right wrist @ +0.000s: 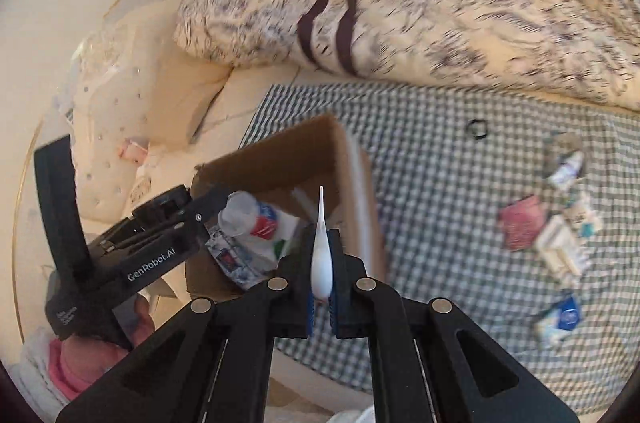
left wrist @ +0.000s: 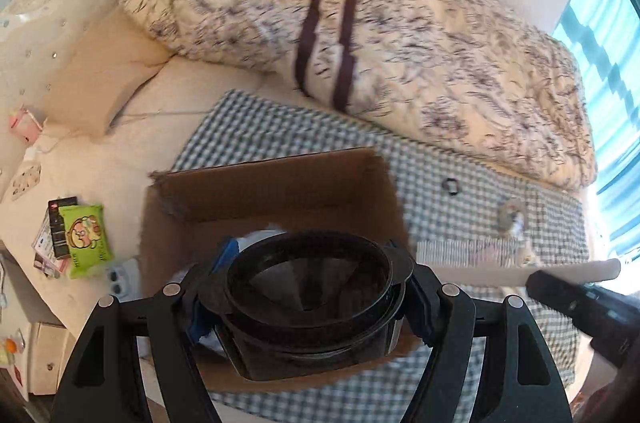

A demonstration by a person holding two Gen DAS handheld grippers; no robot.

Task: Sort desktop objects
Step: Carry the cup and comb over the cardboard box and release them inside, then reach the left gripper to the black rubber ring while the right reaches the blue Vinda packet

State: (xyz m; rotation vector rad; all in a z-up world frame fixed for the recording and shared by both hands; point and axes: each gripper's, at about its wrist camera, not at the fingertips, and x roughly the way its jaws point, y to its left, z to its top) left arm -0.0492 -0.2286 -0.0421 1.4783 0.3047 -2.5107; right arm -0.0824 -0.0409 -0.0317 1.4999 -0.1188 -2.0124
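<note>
While both loads are held above the cardboard box [left wrist: 276, 191], the deposit step is judged in hand: left gripper [left wrist: 308, 297] clamped on a black funnel-like filter [left wrist: 308, 287], seemingly; right gripper [right wrist: 322, 275] pinching a white toothbrush-like stick [right wrist: 321, 247]; release over the box is called for next

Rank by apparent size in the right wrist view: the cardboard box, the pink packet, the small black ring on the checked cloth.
1. cardboard box, largest by far, though it is also nearest the camera.
2. pink packet, blurred but clearly mid-sized.
3. small black ring, smallest.
</note>
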